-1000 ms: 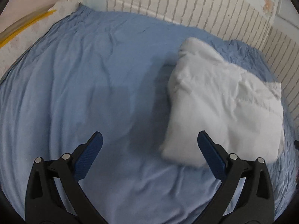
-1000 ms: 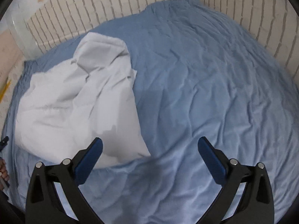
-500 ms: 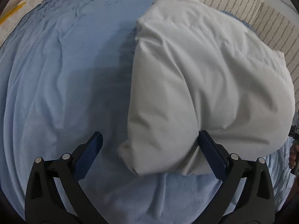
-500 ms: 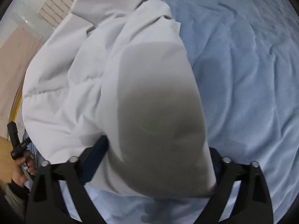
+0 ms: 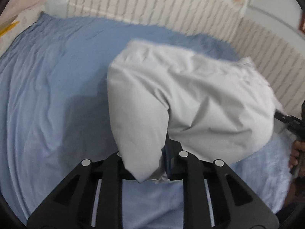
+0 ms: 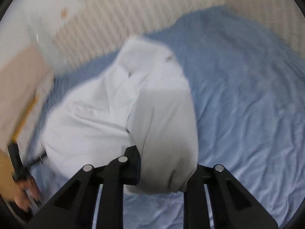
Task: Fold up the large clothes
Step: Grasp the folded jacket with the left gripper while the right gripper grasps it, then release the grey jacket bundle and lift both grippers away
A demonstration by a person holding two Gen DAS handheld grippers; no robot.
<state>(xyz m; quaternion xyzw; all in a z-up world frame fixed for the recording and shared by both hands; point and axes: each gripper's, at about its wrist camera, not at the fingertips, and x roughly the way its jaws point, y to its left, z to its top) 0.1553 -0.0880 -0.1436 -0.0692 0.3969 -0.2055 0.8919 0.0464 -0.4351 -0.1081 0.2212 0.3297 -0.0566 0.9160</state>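
A bulky white padded garment (image 5: pixel 190 99) lies bunched on a blue bedsheet (image 5: pixel 47 95). My left gripper (image 5: pixel 144 164) is shut on the garment's near left corner, which hangs over the fingers. In the right wrist view the same white garment (image 6: pixel 118 114) lies on the sheet (image 6: pixel 247 105), and my right gripper (image 6: pixel 162 173) is shut on its near right corner; cloth hides the right finger. Both held corners are raised a little off the sheet. Both views are blurred by motion.
A white brick-pattern wall (image 5: pixel 171 5) borders the bed at the back and right. The other hand-held gripper and a hand (image 5: pixel 293 133) show at the right edge of the left view. A tan wooden surface (image 6: pixel 17 87) lies left of the bed.
Both grippers dropped onto the garment's near corners and shut on them. They have since lifted and pulled back, so the garment looks smaller and the wall shows.
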